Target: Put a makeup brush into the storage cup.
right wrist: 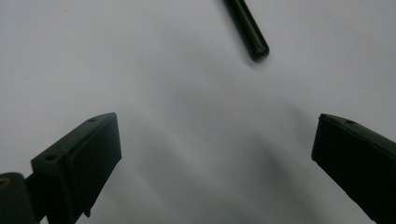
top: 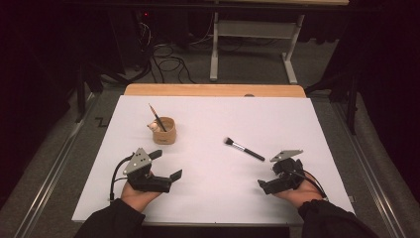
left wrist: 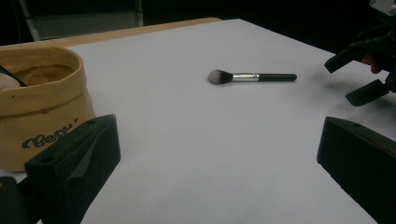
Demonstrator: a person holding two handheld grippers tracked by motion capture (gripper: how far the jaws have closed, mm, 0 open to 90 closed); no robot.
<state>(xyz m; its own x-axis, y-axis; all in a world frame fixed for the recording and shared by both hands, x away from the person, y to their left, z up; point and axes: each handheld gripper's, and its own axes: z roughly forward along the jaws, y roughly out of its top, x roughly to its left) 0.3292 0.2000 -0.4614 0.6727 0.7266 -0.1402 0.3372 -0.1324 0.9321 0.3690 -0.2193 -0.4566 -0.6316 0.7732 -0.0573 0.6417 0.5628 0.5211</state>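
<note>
Since nothing is held by either gripper, the work in hand is judged to be the pick-up of the makeup brush (top: pixel 243 148), which lies flat on the white sheet (top: pixel 208 188) right of centre in the high view. At the lower left of that view the left gripper (top: pixel 167 165) is seen with its jaws spread wide and empty, resting low over the sheet. Just above it, at centre left, a small tan fabric pouch (top: pixel 165 132) stands upright with a pencil (top: pixel 157 118) leaning out of it; the pouch is well apart from the brush. In the left gripper view the brush (left wrist: pixel 252 77) is seen lying crosswise, its dark bristle head to the left, a silver ferrule in the middle and a black handle to the right.

At the lower right of the high view the right gripper (top: pixel 266 177) is found near the handle end of the brush, its jaws likewise wide apart and gripping nothing. In the right gripper view the rounded handle tip (right wrist: pixel 254 44) appears at the upper middle, ahead of the jaws and not yet between them.

The brush is judged light and stiff along the handle, smooth and somewhat slippery there, and apt to roll. The bristles are soft and would be splayed by a pinch, so hold is best taken across the handle near the ferrule.
</note>
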